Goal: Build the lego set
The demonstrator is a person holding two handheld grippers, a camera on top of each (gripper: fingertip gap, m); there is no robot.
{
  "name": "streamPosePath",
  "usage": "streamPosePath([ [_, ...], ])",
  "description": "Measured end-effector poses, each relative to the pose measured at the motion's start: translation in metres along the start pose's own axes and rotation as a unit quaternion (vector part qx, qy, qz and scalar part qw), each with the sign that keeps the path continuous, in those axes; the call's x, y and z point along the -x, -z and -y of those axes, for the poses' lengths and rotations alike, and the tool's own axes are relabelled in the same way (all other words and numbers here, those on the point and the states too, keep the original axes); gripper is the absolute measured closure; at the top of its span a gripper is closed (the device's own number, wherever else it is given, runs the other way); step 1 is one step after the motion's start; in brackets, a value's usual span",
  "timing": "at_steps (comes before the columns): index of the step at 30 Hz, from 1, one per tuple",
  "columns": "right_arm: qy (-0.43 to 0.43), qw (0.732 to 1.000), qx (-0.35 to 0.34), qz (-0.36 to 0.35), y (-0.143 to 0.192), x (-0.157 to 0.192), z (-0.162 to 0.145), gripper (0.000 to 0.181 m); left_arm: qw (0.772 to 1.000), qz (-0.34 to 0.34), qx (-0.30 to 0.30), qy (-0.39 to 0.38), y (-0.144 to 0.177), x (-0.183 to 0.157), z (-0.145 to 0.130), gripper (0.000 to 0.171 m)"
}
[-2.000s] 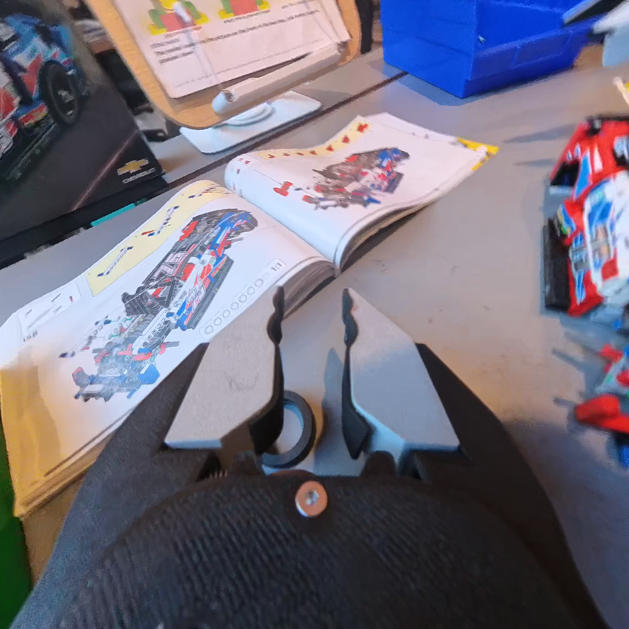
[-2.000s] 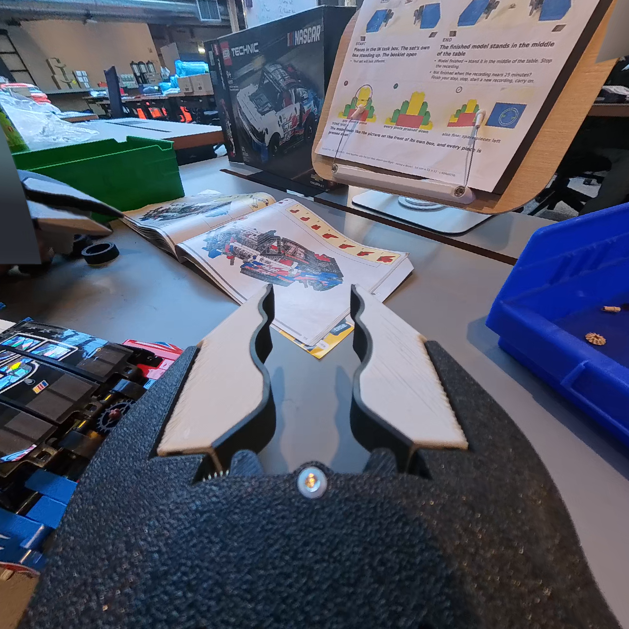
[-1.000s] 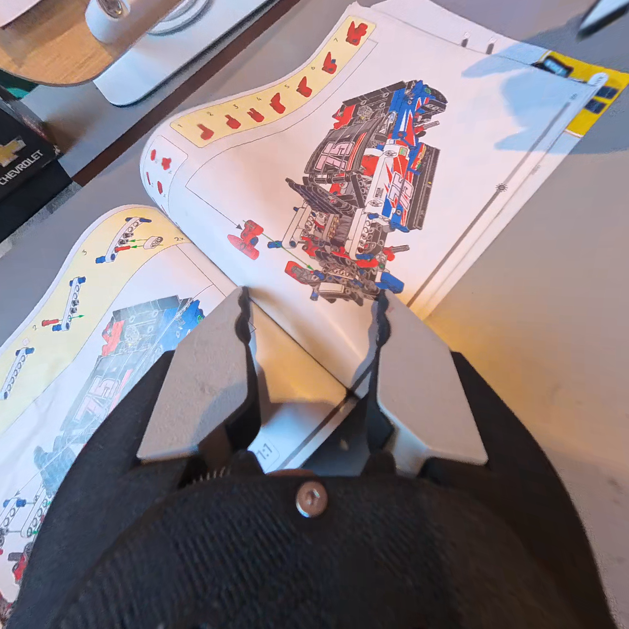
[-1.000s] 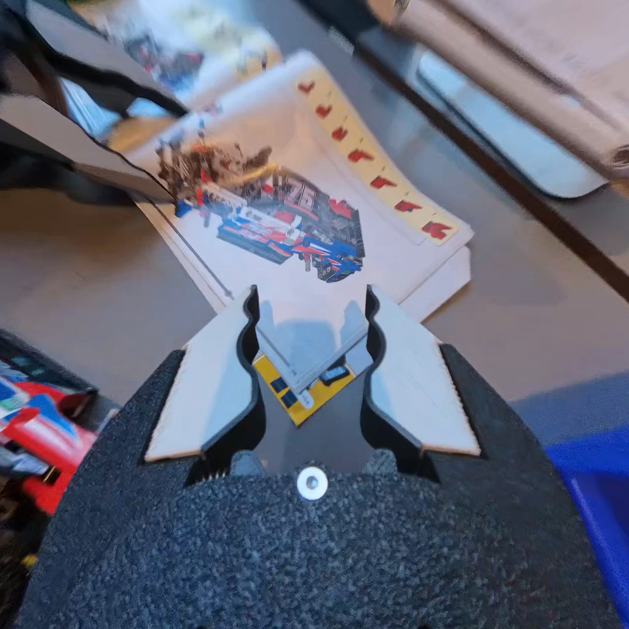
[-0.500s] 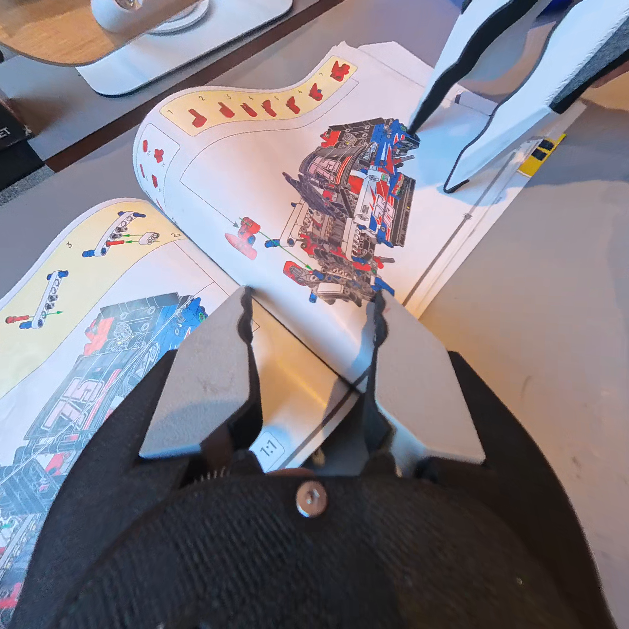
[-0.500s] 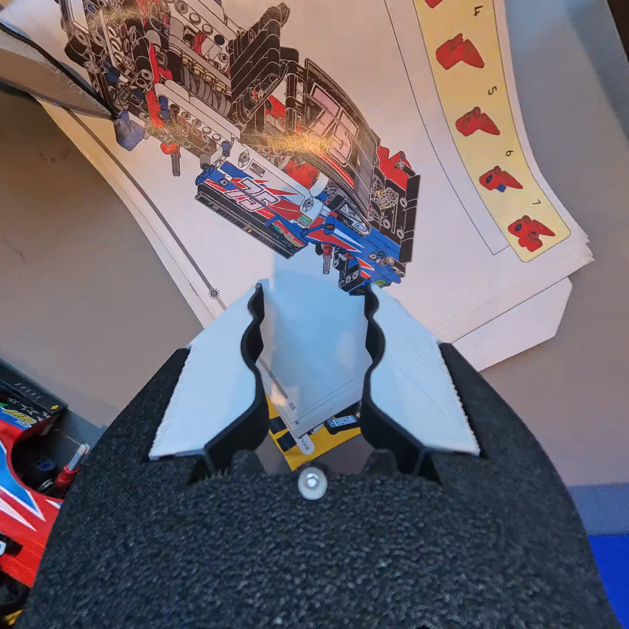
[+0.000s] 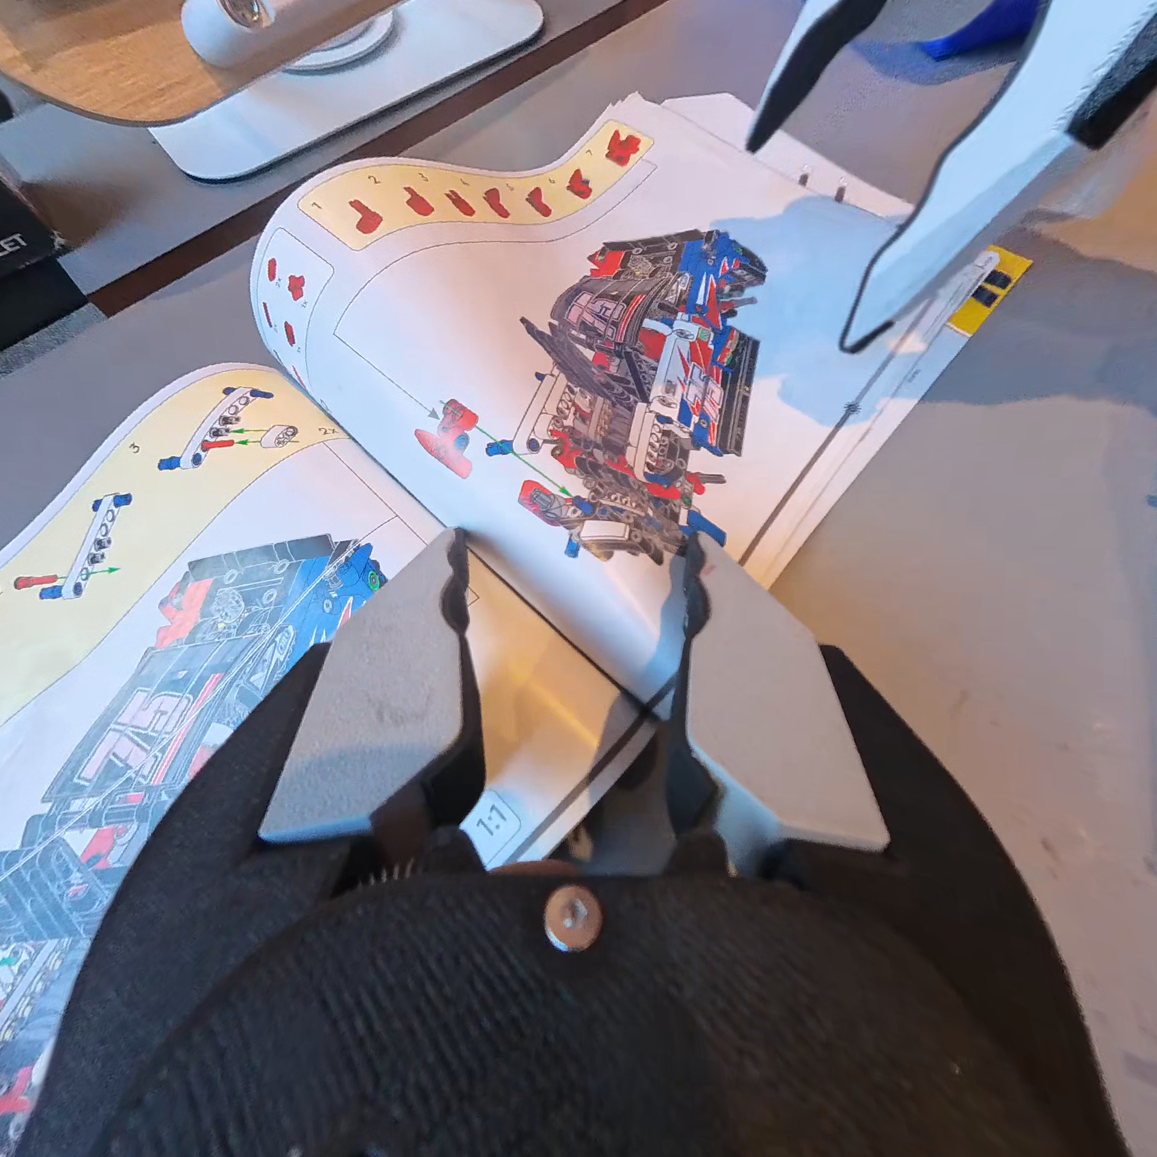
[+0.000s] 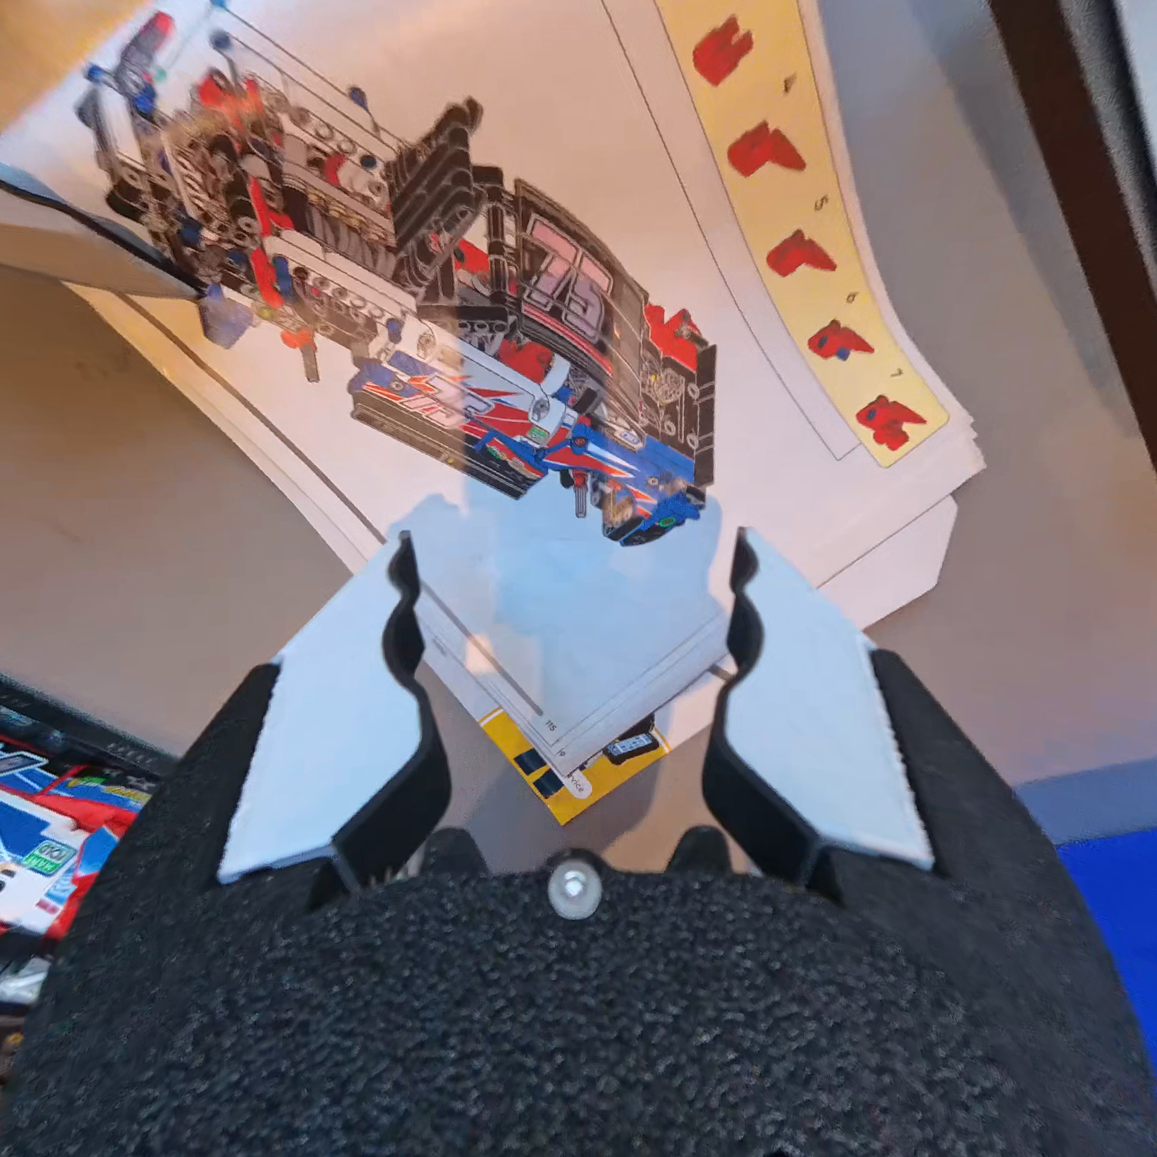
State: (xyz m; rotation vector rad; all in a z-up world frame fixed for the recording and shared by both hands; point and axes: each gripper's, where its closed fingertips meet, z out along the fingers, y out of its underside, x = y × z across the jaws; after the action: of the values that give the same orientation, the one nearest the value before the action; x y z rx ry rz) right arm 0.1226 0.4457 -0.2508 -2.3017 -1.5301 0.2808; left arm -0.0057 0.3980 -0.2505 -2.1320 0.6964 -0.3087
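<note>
The open instruction booklet (image 7: 438, 300) lies on the grey table, its right page showing a drawing of the red, blue and black car. My left gripper (image 7: 573, 551) is open and empty, low over the booklet's near edge at the spine. My right gripper (image 8: 573, 545) is open and empty over the near right corner of the right page (image 8: 563, 626); it also shows in the left wrist view (image 7: 807, 244) at the top right. One finger (image 8: 81, 263) of the left gripper shows at the left of the right wrist view. The partly built car (image 8: 50, 839) sits at the lower left there.
A white stand base (image 7: 350, 94) with a wooden board (image 7: 94, 69) stands behind the booklet. A black box (image 7: 25, 250) is at the far left. A blue bin (image 8: 1114, 908) is at the right. The grey table (image 7: 970, 626) lies right of the booklet.
Both grippers moved from the table to over the booklet. In the last half second the right gripper opened wider above the page corner; the left gripper stayed put.
</note>
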Motion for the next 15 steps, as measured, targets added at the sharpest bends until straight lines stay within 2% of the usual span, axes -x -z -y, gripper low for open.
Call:
streamPosePath([
  [2, 0.0, 1.0, 0.023, 0.007, -0.007, 0.001, -0.007, 0.08, 1.0, -0.01, -0.003, 0.012, 0.001, 0.0, 0.001, 0.105],
  [4, 0.025, 0.998, 0.056, 0.025, -0.02, 0.009, -0.018, 0.091, 1.0, -0.018, -0.007, 0.023, 0.002, 0.0, 0.002, 0.107],
  [5, 0.021, 0.998, 0.036, 0.037, -0.022, 0.015, -0.012, 0.103, 0.999, -0.019, -0.009, 0.028, 0.003, 0.001, 0.002, 0.109],
  [12, 0.019, 0.999, 0.012, 0.037, -0.024, 0.017, -0.009, 0.104, 0.998, -0.033, -0.014, 0.047, 0.004, 0.002, 0.004, 0.11],
  [14, 0.025, 0.999, 0.018, 0.039, -0.023, 0.02, -0.008, 0.114, 0.998, -0.032, -0.015, 0.046, 0.005, 0.002, 0.004, 0.11],
  [15, 0.025, 0.999, 0.016, 0.039, -0.023, 0.022, -0.007, 0.127, 0.998, -0.033, -0.017, 0.047, 0.005, 0.001, 0.005, 0.11],
])
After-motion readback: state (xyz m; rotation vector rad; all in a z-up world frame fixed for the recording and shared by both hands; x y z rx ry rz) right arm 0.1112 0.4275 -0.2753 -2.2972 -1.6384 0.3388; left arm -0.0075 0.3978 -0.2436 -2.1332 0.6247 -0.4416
